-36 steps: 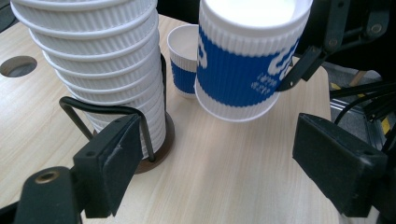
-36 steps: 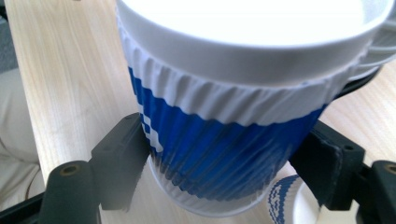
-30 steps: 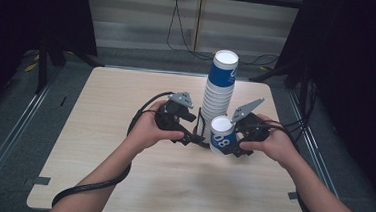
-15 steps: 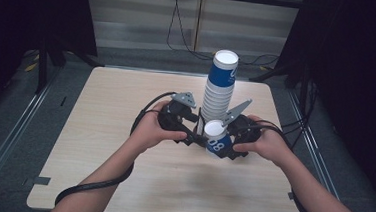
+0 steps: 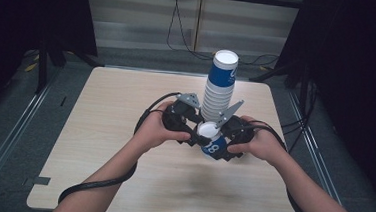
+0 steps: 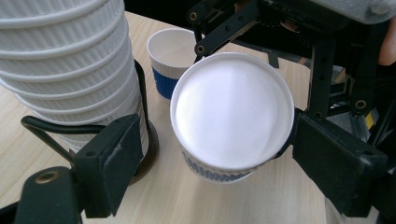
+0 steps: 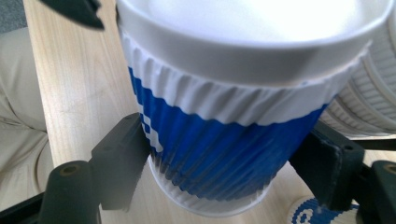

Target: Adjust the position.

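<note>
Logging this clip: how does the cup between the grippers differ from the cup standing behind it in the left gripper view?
The held cup sits between the right gripper jaws, by the left gripper; the far cup stands free on the table. The held cup is tilted toward the camera; the far cup is upright. Both are white-rimmed, ribbed, blue-banded paper cups.

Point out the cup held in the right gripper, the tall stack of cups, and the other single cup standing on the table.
held cup (image 7: pixel 219 154), right gripper view, on its blue ribbed side.
stack of cups (image 5: pixel 219 90), high view, on the white ribbed rims.
single cup (image 6: pixel 170 56), left gripper view, on its inner wall.
</note>
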The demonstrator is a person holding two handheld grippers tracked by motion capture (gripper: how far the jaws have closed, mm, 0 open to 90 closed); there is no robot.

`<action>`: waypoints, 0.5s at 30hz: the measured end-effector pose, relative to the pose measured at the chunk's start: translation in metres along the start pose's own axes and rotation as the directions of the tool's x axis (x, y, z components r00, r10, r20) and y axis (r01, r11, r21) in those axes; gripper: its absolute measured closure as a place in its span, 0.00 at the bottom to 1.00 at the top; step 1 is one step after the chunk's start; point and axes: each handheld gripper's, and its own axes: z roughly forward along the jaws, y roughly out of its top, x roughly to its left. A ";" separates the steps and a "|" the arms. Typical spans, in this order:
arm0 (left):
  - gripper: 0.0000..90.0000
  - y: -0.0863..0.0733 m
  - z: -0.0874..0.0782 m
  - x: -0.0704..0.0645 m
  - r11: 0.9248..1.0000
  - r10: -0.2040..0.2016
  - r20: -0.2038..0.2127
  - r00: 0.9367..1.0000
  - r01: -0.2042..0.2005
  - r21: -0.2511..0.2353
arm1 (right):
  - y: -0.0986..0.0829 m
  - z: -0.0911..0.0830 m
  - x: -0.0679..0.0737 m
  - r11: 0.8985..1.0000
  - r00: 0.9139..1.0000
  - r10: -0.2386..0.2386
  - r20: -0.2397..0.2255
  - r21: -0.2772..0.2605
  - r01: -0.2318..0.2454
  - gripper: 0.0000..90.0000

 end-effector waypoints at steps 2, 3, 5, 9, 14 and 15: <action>0.18 0.000 0.001 0.000 1.000 0.000 0.005 1.000 0.000 0.001 | 0.001 0.001 0.000 1.000 1.000 -0.007 -0.001 0.001 0.007 0.26; 0.18 0.000 0.001 0.000 1.000 0.000 0.005 1.000 0.000 0.001 | 0.001 0.001 0.000 1.000 1.000 -0.007 -0.001 0.001 0.007 0.26; 0.18 -0.001 0.003 0.001 1.000 -0.006 0.007 1.000 0.006 0.001 | 0.001 0.002 0.001 1.000 1.000 -0.012 -0.002 0.008 0.012 0.26; 0.23 -0.002 0.004 0.002 1.000 -0.010 0.023 1.000 0.010 0.005 | 0.003 0.005 0.003 1.000 1.000 -0.022 -0.008 0.011 0.022 0.25; 0.29 -0.003 0.006 0.002 1.000 -0.006 0.054 0.999 0.005 0.011 | 0.006 0.007 0.004 0.999 0.999 -0.037 -0.007 0.010 0.037 0.25; 0.31 -0.003 0.006 0.002 1.000 -0.006 0.054 0.999 0.005 0.011 | 0.006 0.007 0.004 0.999 0.999 -0.037 -0.007 0.010 0.037 0.25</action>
